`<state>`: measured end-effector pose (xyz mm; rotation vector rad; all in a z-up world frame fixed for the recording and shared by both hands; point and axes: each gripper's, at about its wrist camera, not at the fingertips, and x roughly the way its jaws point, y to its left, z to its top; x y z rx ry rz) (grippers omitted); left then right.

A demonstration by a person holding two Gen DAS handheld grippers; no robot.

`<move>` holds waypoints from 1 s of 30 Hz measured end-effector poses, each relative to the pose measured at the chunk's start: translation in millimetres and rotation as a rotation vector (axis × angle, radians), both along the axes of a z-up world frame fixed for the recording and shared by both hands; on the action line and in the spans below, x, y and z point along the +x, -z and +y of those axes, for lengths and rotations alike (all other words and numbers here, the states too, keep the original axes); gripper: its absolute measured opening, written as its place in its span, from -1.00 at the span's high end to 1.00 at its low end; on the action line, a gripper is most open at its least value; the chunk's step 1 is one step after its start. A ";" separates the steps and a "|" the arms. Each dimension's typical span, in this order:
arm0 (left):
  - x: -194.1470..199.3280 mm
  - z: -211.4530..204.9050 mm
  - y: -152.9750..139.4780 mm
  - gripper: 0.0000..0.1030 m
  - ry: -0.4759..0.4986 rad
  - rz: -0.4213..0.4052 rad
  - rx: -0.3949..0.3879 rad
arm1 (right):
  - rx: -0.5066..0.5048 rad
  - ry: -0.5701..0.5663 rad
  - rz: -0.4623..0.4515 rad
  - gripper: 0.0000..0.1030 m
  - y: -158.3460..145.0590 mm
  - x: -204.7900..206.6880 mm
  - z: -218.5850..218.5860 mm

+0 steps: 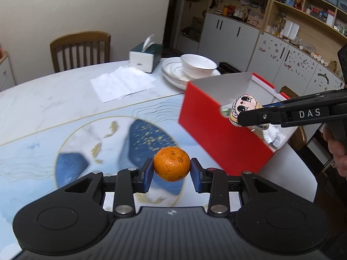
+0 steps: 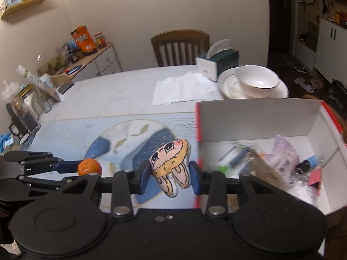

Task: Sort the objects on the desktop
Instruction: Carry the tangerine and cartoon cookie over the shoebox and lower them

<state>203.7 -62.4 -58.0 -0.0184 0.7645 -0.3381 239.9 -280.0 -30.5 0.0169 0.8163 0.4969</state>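
My left gripper (image 1: 171, 169) is shut on an orange mandarin (image 1: 171, 163) and holds it above the blue patterned mat (image 1: 71, 143). It also shows in the right wrist view (image 2: 89, 167) at the left. My right gripper (image 2: 169, 174) is shut on a small plush doll (image 2: 171, 164) with big eyes and yellow hair, held just left of the red box (image 2: 256, 117). In the left wrist view the doll (image 1: 245, 107) hangs over the red box (image 1: 216, 130), which holds several small items.
Stacked white plates and a bowl (image 1: 196, 65), a green tissue box (image 1: 146, 56) and white paper (image 1: 122, 82) lie at the table's far side. A chair (image 1: 81, 49) stands behind. A glass jar (image 2: 22, 112) and clutter sit at the table's left end.
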 end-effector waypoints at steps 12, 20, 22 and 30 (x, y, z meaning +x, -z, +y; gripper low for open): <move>17.6 -64.8 -15.4 0.32 0.065 -0.037 0.012 | 0.021 0.089 -0.034 0.29 -0.6 3.6 -73.5; 36.9 -107.1 -26.8 0.32 0.121 -0.069 0.021 | 0.012 0.143 -0.053 0.29 0.5 11.7 -115.0; 43.6 -118.2 -28.2 0.32 0.139 -0.074 0.027 | 0.005 0.153 -0.055 0.29 1.7 14.5 -122.8; 70.3 -156.5 -18.1 0.32 0.201 -0.038 0.045 | -0.041 0.176 -0.044 0.28 12.3 25.5 -145.6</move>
